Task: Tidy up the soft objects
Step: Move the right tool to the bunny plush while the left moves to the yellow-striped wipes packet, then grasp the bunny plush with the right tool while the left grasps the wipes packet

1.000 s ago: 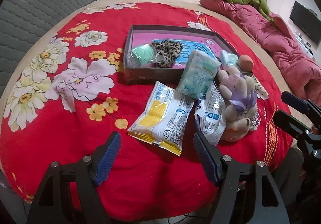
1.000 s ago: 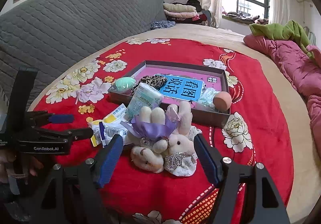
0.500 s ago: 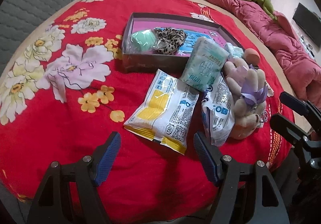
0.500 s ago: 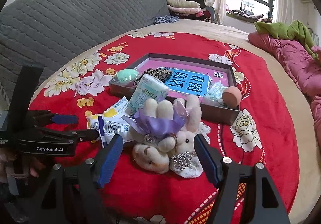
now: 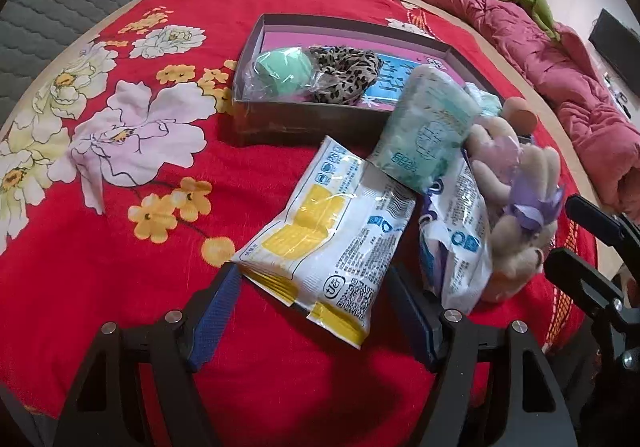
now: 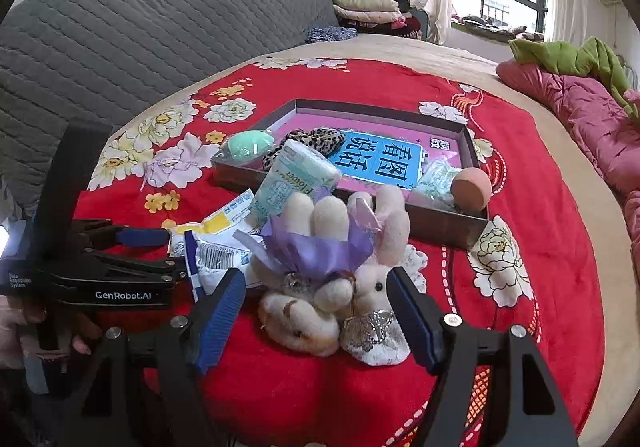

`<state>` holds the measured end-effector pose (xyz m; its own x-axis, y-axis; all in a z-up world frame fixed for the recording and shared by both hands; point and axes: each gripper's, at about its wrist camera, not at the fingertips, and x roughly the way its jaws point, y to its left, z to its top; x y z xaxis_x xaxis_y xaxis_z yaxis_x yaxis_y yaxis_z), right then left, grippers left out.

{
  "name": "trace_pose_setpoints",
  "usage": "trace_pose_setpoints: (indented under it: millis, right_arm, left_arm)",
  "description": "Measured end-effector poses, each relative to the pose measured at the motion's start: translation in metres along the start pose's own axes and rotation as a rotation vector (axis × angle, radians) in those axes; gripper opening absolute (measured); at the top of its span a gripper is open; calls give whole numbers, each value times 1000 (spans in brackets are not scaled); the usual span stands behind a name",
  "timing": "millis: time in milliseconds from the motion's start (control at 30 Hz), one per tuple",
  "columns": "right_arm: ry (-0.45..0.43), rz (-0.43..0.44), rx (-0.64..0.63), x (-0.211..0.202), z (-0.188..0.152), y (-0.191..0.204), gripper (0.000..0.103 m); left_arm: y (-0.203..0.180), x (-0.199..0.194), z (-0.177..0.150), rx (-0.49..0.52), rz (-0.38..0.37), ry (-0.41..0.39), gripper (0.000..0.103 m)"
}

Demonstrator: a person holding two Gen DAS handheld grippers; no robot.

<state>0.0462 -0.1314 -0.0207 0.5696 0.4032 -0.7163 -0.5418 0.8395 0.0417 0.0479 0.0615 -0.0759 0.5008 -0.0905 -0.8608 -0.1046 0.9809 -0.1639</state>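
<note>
Both have closed in: left gripper (image 5: 312, 311) gapes astride the yellow packet (image 5: 324, 243), right gripper (image 6: 316, 311) gapes before the plush rabbits (image 6: 340, 279), poised for grasping.

Left wrist view: low and close, you faced the yellow packet (image 5: 328, 243). Right wrist view: close on the plush bunnies (image 6: 336, 279). Both shared the box (image 5: 304, 119).

Glossy crinkled plastic packet (image 5: 324, 243), fuzzy plush bunnies (image 6: 340, 287), matt woven red blanket (image 5: 120, 247).
</note>
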Motion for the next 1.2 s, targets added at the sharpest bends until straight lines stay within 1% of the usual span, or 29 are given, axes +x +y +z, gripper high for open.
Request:
trace_pose_setpoints:
  millis: [200, 433, 600, 667, 833, 933, 1033, 1200]
  right_arm:
    - [7, -8, -7, 13, 4, 3, 73]
    - [12, -32, -45, 25, 8, 12, 73]
    - [14, -38, -62, 29, 10, 11, 73]
    - [15, -36, -68, 31, 11, 12, 73]
    - [12, -33, -63, 34, 11, 10, 73]
    - [7, -26, -66, 34, 12, 10, 73]
    - [6, -20, -67, 37, 13, 9, 72]
    - [-4, -2, -72, 37, 13, 11, 55]
  left_arm:
    - [0, 8, 4, 23, 1, -12, 77]
    - [1, 7, 5, 75, 15, -49, 77]
    - [1, 8, 5, 118, 15, -44, 77]
    - [0, 6, 5, 136, 26, -43, 77]
    - [0, -3, 5, 174, 71, -78, 77]
    - [1, -2, 6, 181, 58, -74, 77]
    - [2, 4, 10, 192, 25, -81, 78]
    - [13, 15, 19, 161, -27, -82, 83]
